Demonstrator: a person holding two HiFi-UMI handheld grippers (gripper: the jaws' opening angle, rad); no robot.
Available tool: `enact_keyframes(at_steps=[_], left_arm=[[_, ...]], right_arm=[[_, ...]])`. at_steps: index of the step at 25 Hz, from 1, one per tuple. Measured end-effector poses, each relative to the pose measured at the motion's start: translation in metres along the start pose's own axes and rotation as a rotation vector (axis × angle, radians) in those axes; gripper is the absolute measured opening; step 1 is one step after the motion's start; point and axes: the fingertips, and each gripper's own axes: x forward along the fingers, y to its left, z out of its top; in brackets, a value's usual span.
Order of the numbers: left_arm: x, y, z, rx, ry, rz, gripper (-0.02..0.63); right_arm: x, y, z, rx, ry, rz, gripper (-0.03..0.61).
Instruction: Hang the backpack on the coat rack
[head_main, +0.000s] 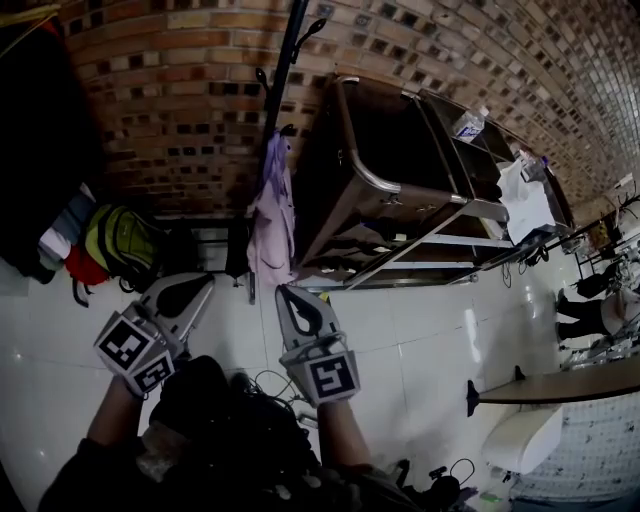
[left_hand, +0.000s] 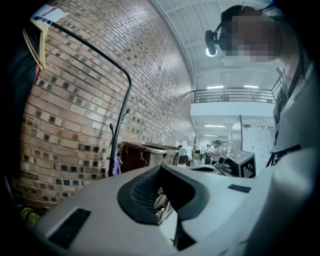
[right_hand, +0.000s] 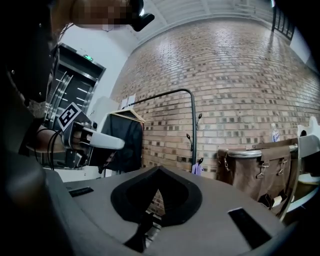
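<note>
The backpack (head_main: 122, 243), yellow-green, lies on the floor against the brick wall, well to the left of the coat rack (head_main: 283, 70), pressed among other bags and beside a black garment (head_main: 40, 150) that hangs further left; a reach into that heap could, in all likelihood, catch the wrong bag or only a loose strap, and a backpack lifted by a thin strap may swing or slip free. The left tool (head_main: 205, 283) points level toward the wall, left of the coat rack and nearer the person, clenched with nothing in it; the right tool (head_main: 283, 292), just below the coat rack in the head view, is likewise clenched and empty; neither can take hold until its jaws part. A purple cloth (head_main: 272, 215) already hangs from a low hook on the coat rack, so a hook may be crowded and the bag could drag the cloth down or tip the slim pole. Cables (head_main: 270, 385) lie on the floor near the person's feet, nearer than the coat rack, and could snag a step. No brand or wording is legible; only black-and-white square markers on the tools' cubes show.
</note>
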Motion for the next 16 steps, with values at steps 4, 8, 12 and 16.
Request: enact_keyframes(at_steps=[4, 8, 12, 16], left_arm=[[-0.012, 0.013, 0.005, -0.005, 0.006, 0.007, 0.035], [-0.029, 0.024, 0.012, -0.008, -0.002, 0.008, 0.037], [-0.046, 0.034, 0.016, -0.005, 0.0, 0.005, 0.037], [-0.061, 0.043, 0.023, -0.015, -0.01, 0.016, 0.035]], right_arm=[[0.016, 0.011, 0.008, 0.02, 0.001, 0.006, 0.009], [0.032, 0.026, 0.019, 0.005, 0.003, 0.016, 0.009], [0.042, 0.045, 0.028, 0.001, 0.005, 0.017, 0.009], [0.05, 0.057, 0.035, 0.005, 0.016, 0.0, 0.009]])
